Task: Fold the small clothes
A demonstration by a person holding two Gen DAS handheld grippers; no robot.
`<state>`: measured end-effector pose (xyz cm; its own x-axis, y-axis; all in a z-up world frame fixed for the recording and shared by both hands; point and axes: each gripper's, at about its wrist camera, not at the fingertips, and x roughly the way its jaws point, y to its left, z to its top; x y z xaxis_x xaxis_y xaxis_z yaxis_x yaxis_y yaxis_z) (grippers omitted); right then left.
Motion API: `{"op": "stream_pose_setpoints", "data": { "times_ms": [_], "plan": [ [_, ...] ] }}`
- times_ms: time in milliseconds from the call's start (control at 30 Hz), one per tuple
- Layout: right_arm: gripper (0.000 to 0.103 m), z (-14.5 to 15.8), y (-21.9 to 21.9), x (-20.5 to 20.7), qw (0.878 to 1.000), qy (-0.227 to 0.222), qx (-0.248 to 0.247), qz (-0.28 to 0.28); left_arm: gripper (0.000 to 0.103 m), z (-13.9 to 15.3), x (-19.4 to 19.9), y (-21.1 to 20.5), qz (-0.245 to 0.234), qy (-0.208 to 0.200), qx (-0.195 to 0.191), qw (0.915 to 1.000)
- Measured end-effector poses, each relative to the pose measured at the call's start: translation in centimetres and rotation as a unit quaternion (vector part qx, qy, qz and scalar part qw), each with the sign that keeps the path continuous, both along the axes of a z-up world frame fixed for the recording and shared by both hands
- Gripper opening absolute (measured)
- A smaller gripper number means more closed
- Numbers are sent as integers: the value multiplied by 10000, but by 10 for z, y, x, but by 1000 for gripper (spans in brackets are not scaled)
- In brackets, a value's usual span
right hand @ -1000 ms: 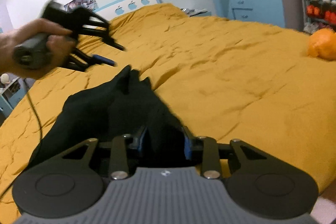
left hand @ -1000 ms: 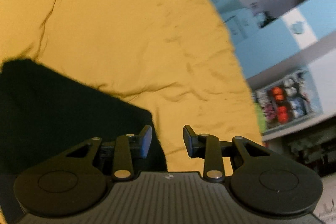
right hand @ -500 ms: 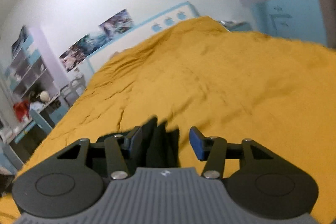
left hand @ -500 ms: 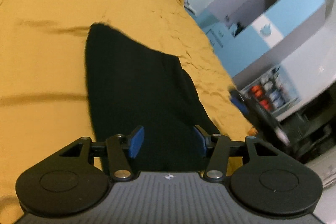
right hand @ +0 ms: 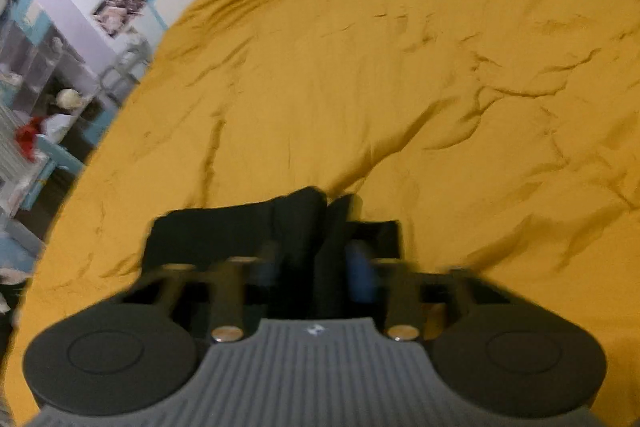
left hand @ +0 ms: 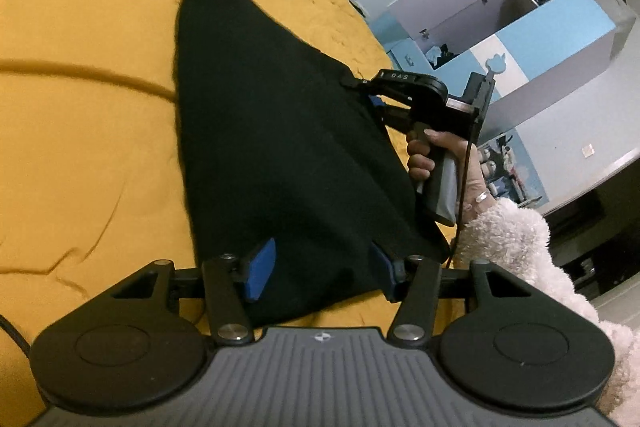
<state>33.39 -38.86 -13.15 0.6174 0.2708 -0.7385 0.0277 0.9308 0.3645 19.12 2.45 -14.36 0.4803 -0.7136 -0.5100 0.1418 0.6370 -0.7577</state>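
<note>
A black garment (left hand: pixel 272 131) lies on the mustard-yellow bedspread (left hand: pixel 80 107). In the left wrist view my left gripper (left hand: pixel 320 267) is open, its blue pads on either side of the garment's near corner. My right gripper (left hand: pixel 370 93) shows at the garment's far right edge, held in a hand, its fingers closed on the cloth. In the blurred right wrist view my right gripper (right hand: pixel 314 263) is shut on a bunched fold of the black garment (right hand: pixel 256 227), the rest spreading left on the bedspread (right hand: pixel 400 67).
A white and blue cupboard (left hand: pixel 520 39) stands beyond the bed's right edge. Shelves with clutter (right hand: pixel 36 107) stand left of the bed. A fluffy white sleeve (left hand: pixel 516 239) is near my left gripper. The bedspread is wrinkled all over.
My left gripper has swung over the garment and now straddles its near corner. My right gripper opened about half a second ago and has closed again on the far edge.
</note>
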Motion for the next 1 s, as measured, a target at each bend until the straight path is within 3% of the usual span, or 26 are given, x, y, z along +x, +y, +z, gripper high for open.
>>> {"op": "stream_pose_setpoints", "data": {
  "times_ms": [167, 267, 333, 400, 533, 700, 833, 1000],
  "plan": [
    [10, 5, -5, -6, 9996, -190, 134, -160, 63, -11, -3, 3, 31, 54, -240, 9997],
    [22, -25, -12, 3, 9994, 221, 7, -254, 63, -13, -6, 0, 23, 41, -169, 9998],
    [23, -33, -25, 1, 9977, 316, 423, -425, 63, -10, -7, -1, 25, 78, -103, 9999],
    [26, -18, -39, -11, 9951, 146, 759, -622, 63, -5, -9, 2, 27, 96, -84, 9999],
    [26, 34, -51, -74, 9972, -493, 406, -383, 63, 13, -21, 10, 135, -201, -29, 9997],
    [28, 67, -52, -182, 9927, -770, 915, 163, 63, 37, -16, -10, -21, -586, -312, 9978],
    [30, 64, -32, -241, 9903, -905, 1027, 246, 63, 38, -6, -42, -290, -589, 3, 9978],
    [30, 41, -21, -263, 9928, -649, 1006, 40, 63, 16, -5, -56, -362, -282, 268, 9986]
  ]
}}
